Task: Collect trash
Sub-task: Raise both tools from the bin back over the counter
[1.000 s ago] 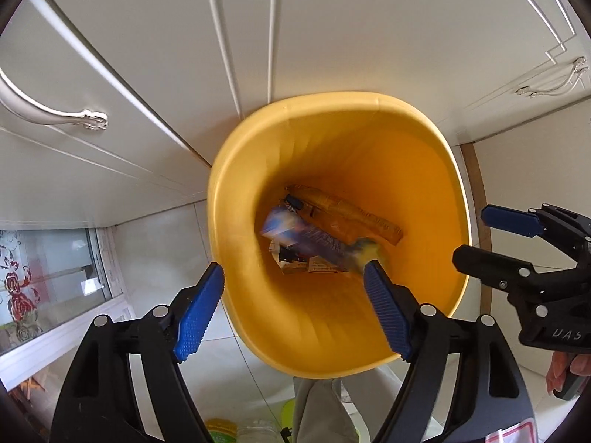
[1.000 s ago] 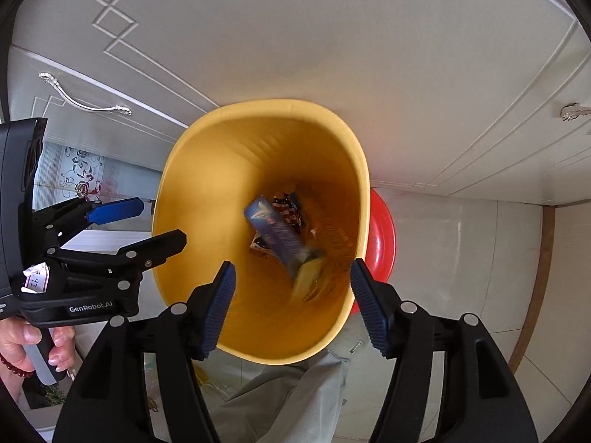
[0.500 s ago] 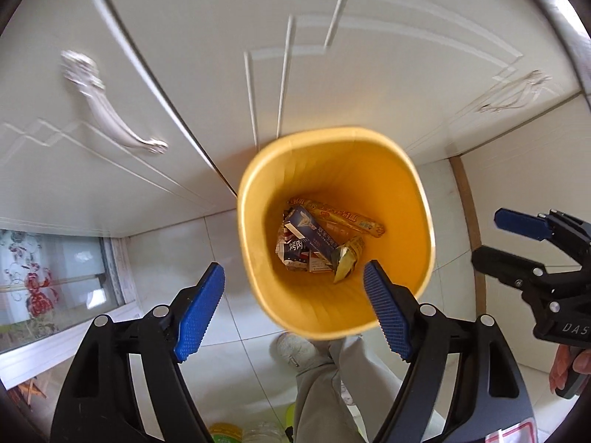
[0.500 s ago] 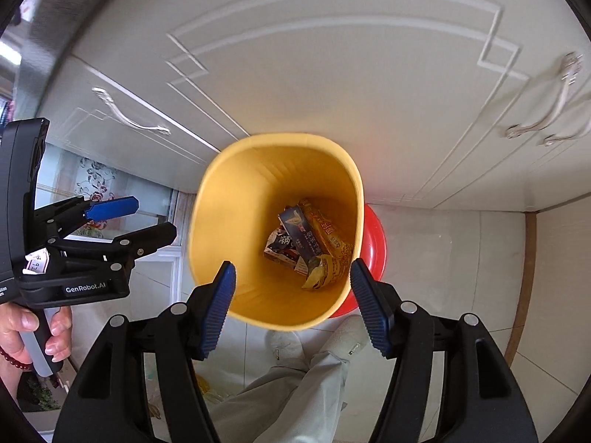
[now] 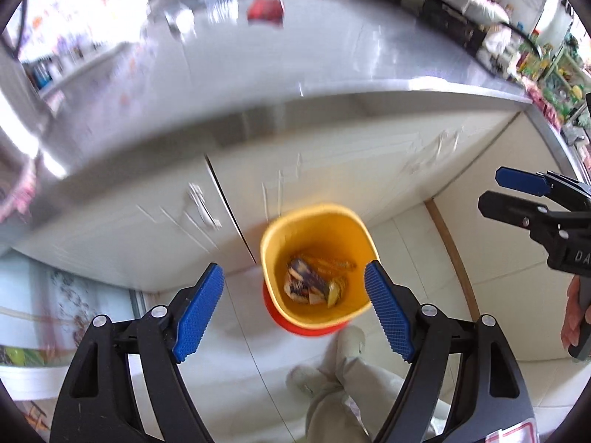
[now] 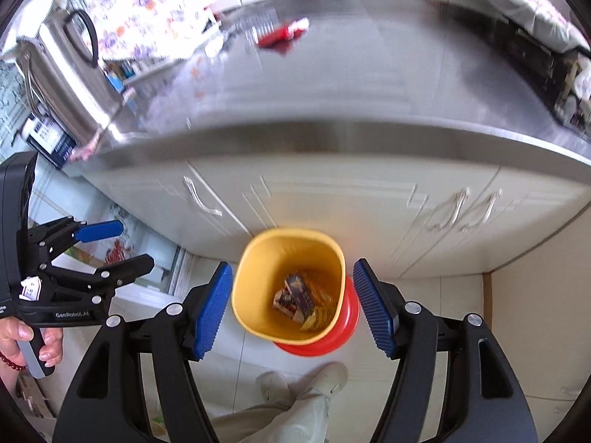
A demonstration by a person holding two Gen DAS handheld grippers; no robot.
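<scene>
**Two empty grippers above the bin**

Two views look down on a steel counter [image 6: 369,85] over white cabinets [image 6: 351,214]. Only the right view shows the metal pot [image 6: 66,74] at the counter's left end; a red packet [image 6: 282,35] lies on the counter in both. On the floor, the yellow bin [image 5: 317,265] holds the trash [image 5: 314,284], wrappers and a small carton. Left gripper [image 5: 295,313] and right gripper [image 6: 293,308] are both spread wide, holding nothing.

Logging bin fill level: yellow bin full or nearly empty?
Nearly empty. The yellow bin holds only a few wrappers at its bottom; its inner walls show bare above them in both views.
</scene>
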